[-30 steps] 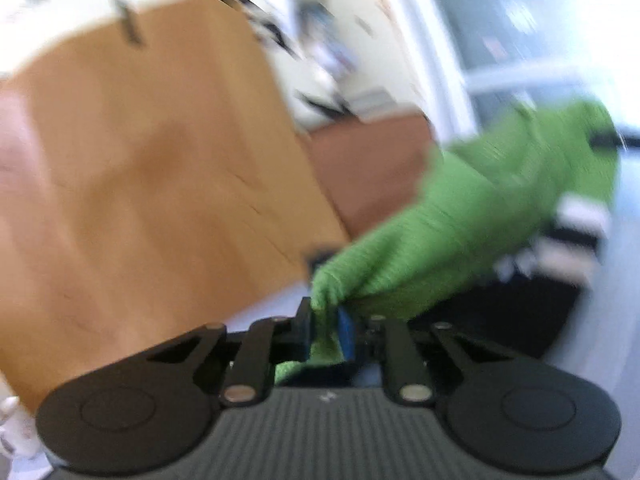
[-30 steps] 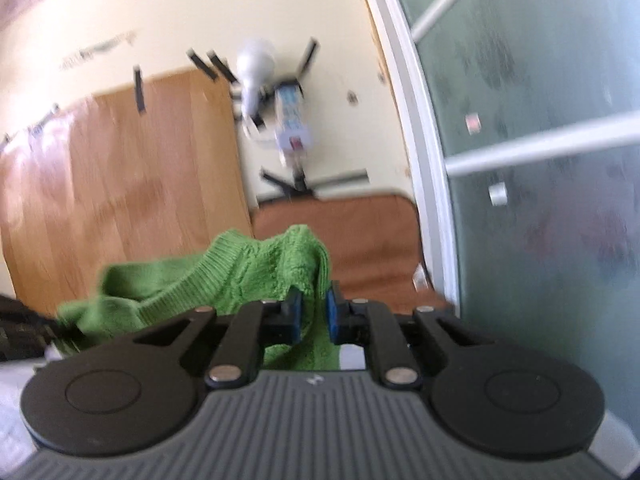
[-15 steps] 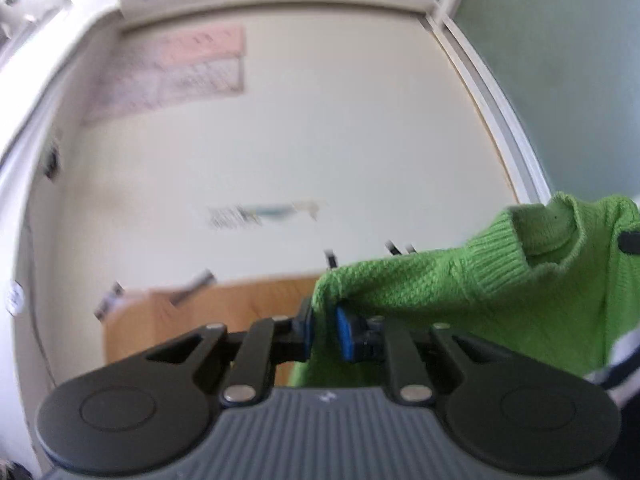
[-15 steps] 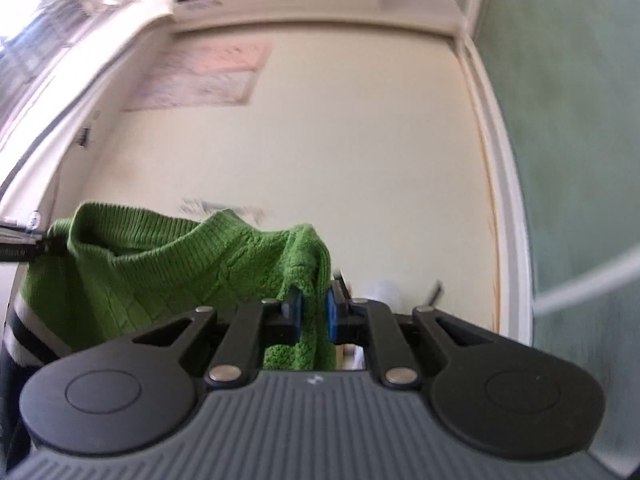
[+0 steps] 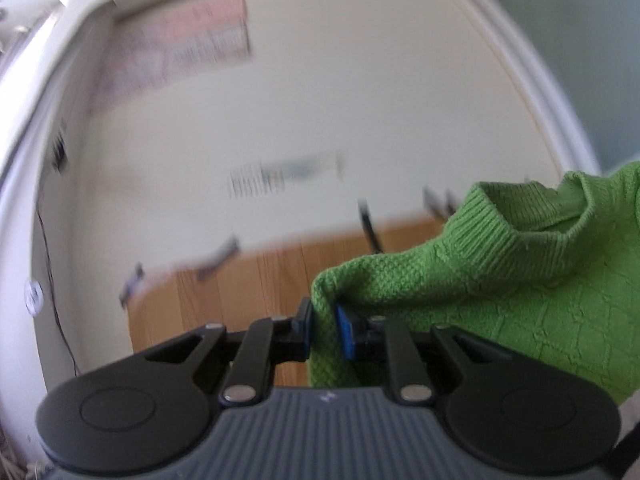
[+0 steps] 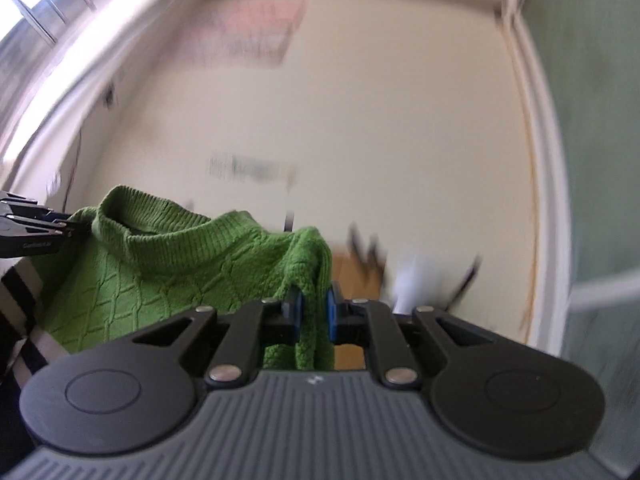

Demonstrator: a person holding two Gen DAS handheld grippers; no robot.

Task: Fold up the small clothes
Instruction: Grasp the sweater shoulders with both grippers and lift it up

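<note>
Shoulders of the bright green cable-knit sweater (image 5: 500, 300) are pinched at both ends, and we hold the garment up in the air in front of a cream wall (image 5: 320, 120). Our left gripper (image 5: 325, 326) has its blue pads pressed onto a fold of knit at one shoulder edge; the log-free look of it is a slight easing of the jaws just now, yet the cloth remains clamped between them. Our right gripper (image 6: 314, 314) nips the other shoulder edge in the same way, pads tight on a thick ridge of the green knit (image 6: 168, 276).

Between the two grips the ribbed collar (image 6: 132, 224) stands open and upward, and the top edge sags a little from each pinch toward the neck. From the right view, the left gripper's black fingers (image 6: 32, 228) show at the far end of the sweater, so the grips are well apart and the top edge is spread across.

Ahead of us lies open air up to the wall. A brown wooden panel (image 5: 248, 284) leans low against that wall, with dark tape strips (image 5: 370, 226) at its upper edge, blurred. A white frame (image 6: 548, 180) and green frosted pane (image 6: 600, 120) bound the room to the right.
</note>
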